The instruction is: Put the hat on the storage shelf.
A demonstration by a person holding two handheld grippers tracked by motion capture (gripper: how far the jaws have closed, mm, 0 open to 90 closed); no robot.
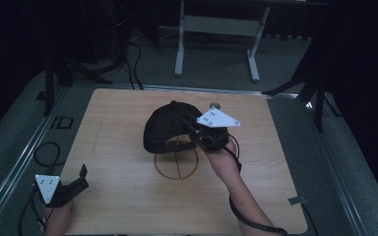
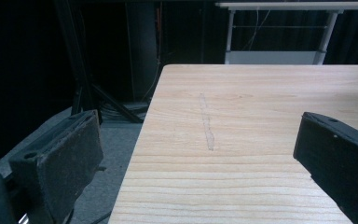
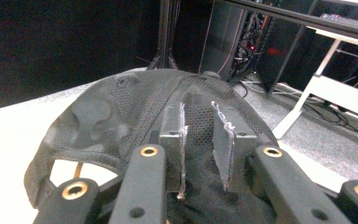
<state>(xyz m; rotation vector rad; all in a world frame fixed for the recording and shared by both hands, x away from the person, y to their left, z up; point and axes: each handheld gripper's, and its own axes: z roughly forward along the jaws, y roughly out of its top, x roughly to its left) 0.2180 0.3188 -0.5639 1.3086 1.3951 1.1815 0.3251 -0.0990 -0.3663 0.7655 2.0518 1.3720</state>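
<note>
A black mesh baseball cap [image 1: 165, 128] sits in the middle of the wooden table [image 1: 123, 191], partly over a circle [image 1: 177, 167] drawn on the wood. My right gripper [image 1: 191, 127] reaches in from the right and is shut on the cap's fabric. In the right gripper view the cap [image 3: 107, 112] arches over the jaws, and my right gripper [image 3: 199, 128] pinches mesh between its pads. My left gripper [image 1: 84, 178] rests at the table's near left corner, open and apart from the cap. Bare wood lies between the wide-apart jaws of my left gripper [image 2: 196, 140].
A small grey disc [image 1: 215, 104] lies on the table behind the cap. A white desk frame [image 1: 216, 29] stands on the floor beyond the table. Dark stand legs [image 1: 54, 78] and cables flank the far corners. The table's left edge [image 2: 140, 140] drops to grey floor.
</note>
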